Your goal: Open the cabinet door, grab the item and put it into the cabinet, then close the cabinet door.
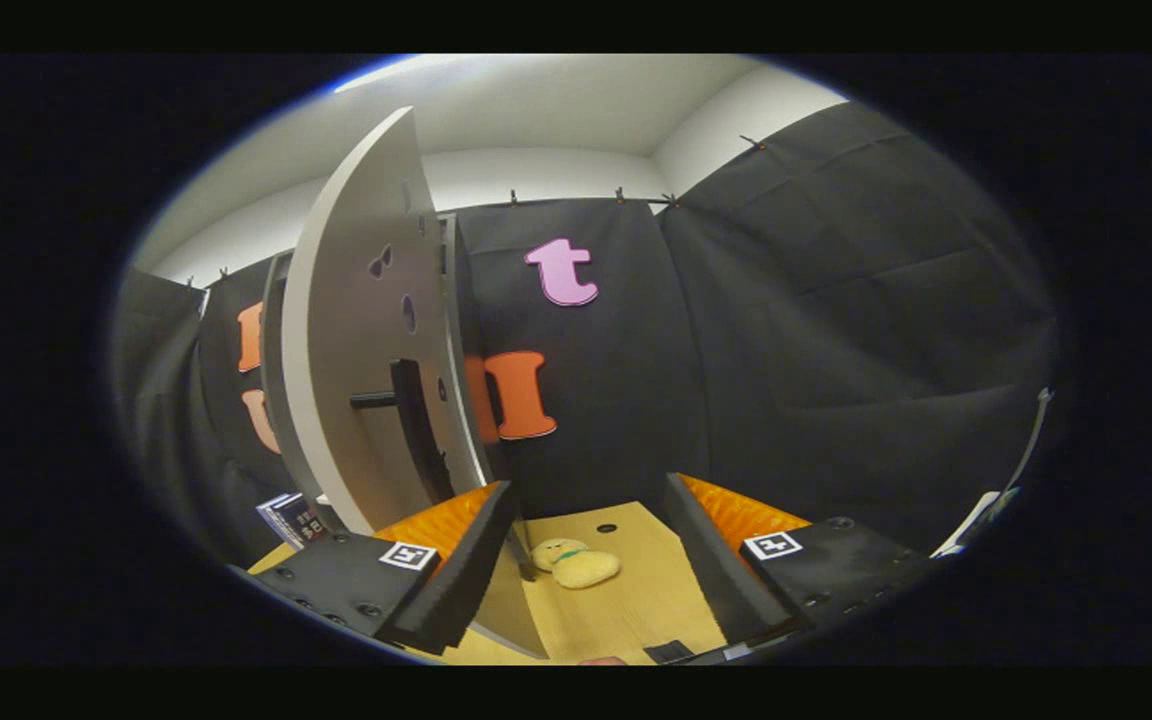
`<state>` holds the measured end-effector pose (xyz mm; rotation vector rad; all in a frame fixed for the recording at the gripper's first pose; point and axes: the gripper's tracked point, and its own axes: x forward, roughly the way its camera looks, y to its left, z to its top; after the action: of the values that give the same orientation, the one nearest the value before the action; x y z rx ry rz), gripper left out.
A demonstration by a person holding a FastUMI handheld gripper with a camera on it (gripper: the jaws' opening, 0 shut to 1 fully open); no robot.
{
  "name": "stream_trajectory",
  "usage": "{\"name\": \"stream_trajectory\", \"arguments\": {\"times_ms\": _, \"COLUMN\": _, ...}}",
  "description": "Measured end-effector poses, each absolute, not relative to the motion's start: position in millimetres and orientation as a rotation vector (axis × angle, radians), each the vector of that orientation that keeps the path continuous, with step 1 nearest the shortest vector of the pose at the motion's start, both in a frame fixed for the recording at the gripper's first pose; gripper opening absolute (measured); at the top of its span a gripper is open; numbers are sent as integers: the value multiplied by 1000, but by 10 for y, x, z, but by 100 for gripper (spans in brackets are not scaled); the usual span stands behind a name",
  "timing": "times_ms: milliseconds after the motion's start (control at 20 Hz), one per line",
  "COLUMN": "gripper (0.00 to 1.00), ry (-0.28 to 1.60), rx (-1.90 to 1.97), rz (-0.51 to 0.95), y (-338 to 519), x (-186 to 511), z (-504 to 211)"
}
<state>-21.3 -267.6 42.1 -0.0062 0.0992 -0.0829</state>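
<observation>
Between the two fingers and a little beyond their tips, the toy [576,562] lies flat on the table [636,610], a small pale-yellow plush with a green band at its neck. From the gripper [591,530] it sits at about 12 o'clock, a shade toward 11, nearer the left finger than the right. Its long axis runs roughly 10 to 4, with the head toward 10 o'clock, close to the foot of the door [361,330]. That door stands swung open at 10 to 11 o'clock, its dark handle [406,410] facing the gripper and its lower edge just beside the left finger. The cabinet [274,360] itself shows as a pale frame past the door, at about 10 o'clock. Some books [291,518] lie at 9 o'clock beside it. The fingers stand wide apart, holding nothing and touching nothing that can be seen. A straight reach forward and down looks enough to straddle the toy, though its slant may call for a slight twist.
</observation>
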Motion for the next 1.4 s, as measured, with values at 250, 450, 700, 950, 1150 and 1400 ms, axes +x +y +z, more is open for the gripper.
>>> {"name": "stream_trajectory", "arguments": {"times_ms": 250, "gripper": 95, "ry": 111, "rx": -65, "rz": -143, "y": -2602, "x": -190, "z": 369}}
{"name": "stream_trajectory", "arguments": {"times_ms": 450, "gripper": 95, "ry": 83, "rx": -181, "rz": -248, "y": -2528, "x": -285, "z": 443}}
{"name": "stream_trajectory", "arguments": {"times_ms": 700, "gripper": 92, "ry": 74, "rx": -179, "rz": -314, "y": -2290, "x": -360, "z": 422}}
{"name": "stream_trajectory", "arguments": {"times_ms": 950, "gripper": 92, "ry": 74, "rx": -201, "rz": -312, "y": -1833, "x": -438, "z": 363}}
{"name": "stream_trajectory", "arguments": {"times_ms": 1150, "gripper": 92, "ry": 79, "rx": -203, "rz": -301, "y": -1479, "x": -442, "z": 300}}
{"name": "stream_trajectory", "arguments": {"times_ms": 1400, "gripper": 92, "ry": 91, "rx": -208, "rz": -220, "y": -935, "x": -349, "z": 197}}
